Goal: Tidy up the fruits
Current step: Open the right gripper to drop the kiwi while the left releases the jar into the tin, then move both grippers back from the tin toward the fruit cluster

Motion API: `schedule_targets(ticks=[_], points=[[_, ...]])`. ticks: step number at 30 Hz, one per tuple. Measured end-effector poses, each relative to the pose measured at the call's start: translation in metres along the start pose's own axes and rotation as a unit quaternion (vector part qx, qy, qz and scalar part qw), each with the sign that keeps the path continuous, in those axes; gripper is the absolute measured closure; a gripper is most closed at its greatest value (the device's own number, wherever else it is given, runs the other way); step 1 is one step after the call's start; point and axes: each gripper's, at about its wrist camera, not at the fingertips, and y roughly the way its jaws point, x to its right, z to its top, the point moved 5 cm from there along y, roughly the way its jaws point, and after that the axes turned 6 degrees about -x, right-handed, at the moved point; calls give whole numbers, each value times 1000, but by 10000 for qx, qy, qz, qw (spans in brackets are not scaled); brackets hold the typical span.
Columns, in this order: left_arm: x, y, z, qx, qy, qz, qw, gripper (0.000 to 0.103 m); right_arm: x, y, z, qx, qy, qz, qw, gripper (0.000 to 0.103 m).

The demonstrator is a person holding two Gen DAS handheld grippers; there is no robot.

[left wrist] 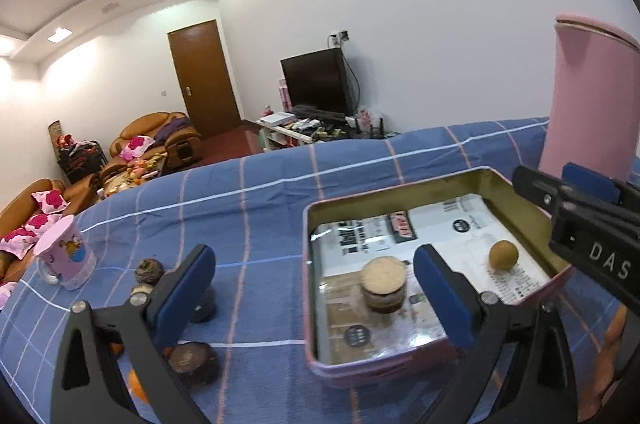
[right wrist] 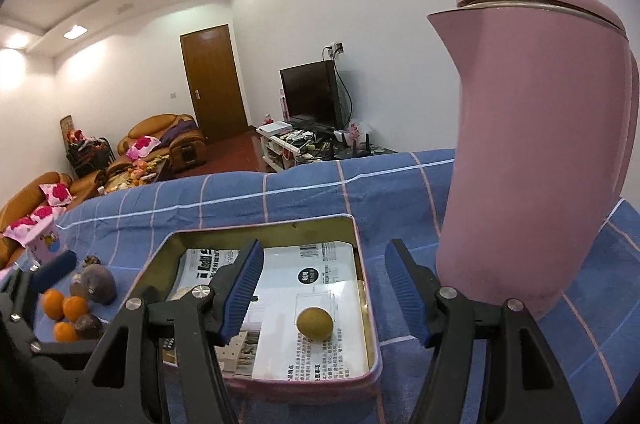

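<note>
A pink tin tray (left wrist: 316, 352) lined with printed paper sits on the blue checked cloth; it also shows in the right wrist view (right wrist: 362, 244). In it lie a small round brown fruit (left wrist: 503, 255) (right wrist: 315, 322) and a halved dark fruit (left wrist: 383, 284) with pale cut face up. My left gripper (left wrist: 316, 300) is open and empty, above the tray's near left part. My right gripper (right wrist: 324, 292) is open and empty above the brown fruit. Left of the tray lie dark purple fruits (left wrist: 192, 366) (right wrist: 98, 284) and oranges (right wrist: 64, 306).
A tall pink kettle (right wrist: 536, 160) (left wrist: 588, 96) stands right of the tray, close to my right gripper's right finger. A pink printed cup (left wrist: 66, 254) stands at the cloth's left edge. Sofas, a door and a television lie beyond the table.
</note>
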Motion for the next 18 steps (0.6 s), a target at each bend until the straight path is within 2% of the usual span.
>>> schedule_targets(ticks=[10, 18], points=[[-36, -6, -19, -131, -144, 26, 9998, 0, -2, -10, -8, 32, 189, -56, 9998, 38], [-65, -10, -32, -261, -269, -21, 9993, 0, -27, -18, -19, 10, 152, -12, 9999, 38]])
